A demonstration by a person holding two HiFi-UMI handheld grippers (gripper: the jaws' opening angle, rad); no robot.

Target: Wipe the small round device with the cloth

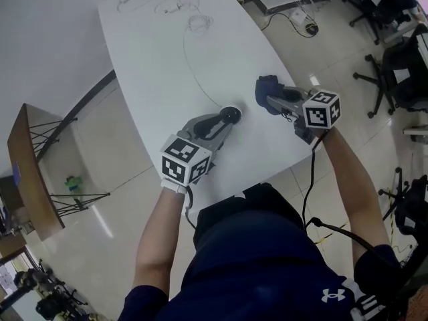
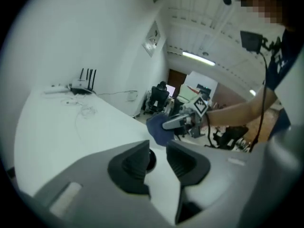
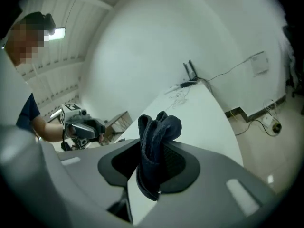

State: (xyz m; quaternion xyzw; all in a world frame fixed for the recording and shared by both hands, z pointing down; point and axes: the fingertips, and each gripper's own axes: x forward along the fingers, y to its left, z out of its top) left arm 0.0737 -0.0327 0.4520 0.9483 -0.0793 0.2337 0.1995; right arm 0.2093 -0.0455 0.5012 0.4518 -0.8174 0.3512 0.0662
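The small round black device (image 1: 231, 114) lies on the white table (image 1: 160, 65), near its front edge. My left gripper (image 1: 226, 120) is at it; in the left gripper view the device (image 2: 150, 159) peeks out against the left pad, with bare table showing across to the other pad, so the jaws stand slightly open. To its right, above the table, my right gripper (image 1: 271, 100) is shut on a bunched dark blue cloth (image 1: 266, 85). In the right gripper view the cloth (image 3: 156, 132) sticks up from between the pads. The cloth (image 2: 156, 129) hangs just beyond the device.
A thin cable (image 1: 190, 59) runs from the device across the table to the far end, where a router (image 2: 85, 87) and coiled wires lie. Office chairs (image 1: 394, 65) stand on the floor at right, and a wooden rack (image 1: 30, 172) at left.
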